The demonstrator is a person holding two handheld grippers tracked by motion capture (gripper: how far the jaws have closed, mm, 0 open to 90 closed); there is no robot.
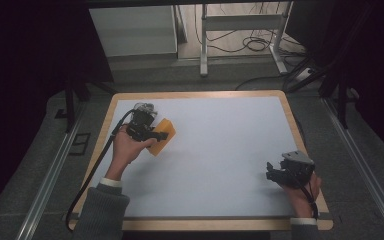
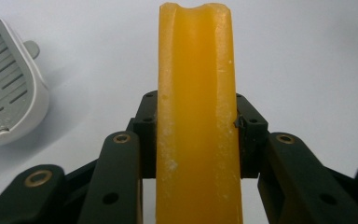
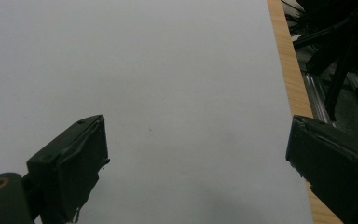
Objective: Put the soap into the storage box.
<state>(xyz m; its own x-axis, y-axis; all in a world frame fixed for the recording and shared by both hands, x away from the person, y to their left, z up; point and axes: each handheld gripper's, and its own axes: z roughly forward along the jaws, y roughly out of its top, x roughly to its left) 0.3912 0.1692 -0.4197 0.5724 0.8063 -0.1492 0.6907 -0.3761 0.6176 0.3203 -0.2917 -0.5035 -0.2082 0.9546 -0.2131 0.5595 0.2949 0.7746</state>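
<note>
**Left gripper clamps orange bar; right gripper idle**

High view: the left gripper (image 1: 149,131) sits left of centre in the frame, over the grey desk (image 1: 220,150), with an orange bar (image 1: 161,136) projecting from it toward the right. The right gripper (image 1: 280,170) rests at the lower right of the frame, near the desk's wooden edge, well apart from the bar.

Left gripper view: the fingers (image 2: 145,140) are clenched on the orange bar (image 2: 196,116) from both sides, at about mid-length, and the bar runs up the centre of the frame. A pale grey slotted dish (image 2: 7,84) lies at the upper left.

Right gripper view: the fingers (image 3: 72,165) stand released and wide apart over bare desk, holding nothing.

Assessment: if the bar is meant for the dish, a judgement only, the hold should stay square and firm, since the waxy-looking surface may slip.

Markings: no brand, label or legible writing found on any item.
</note>
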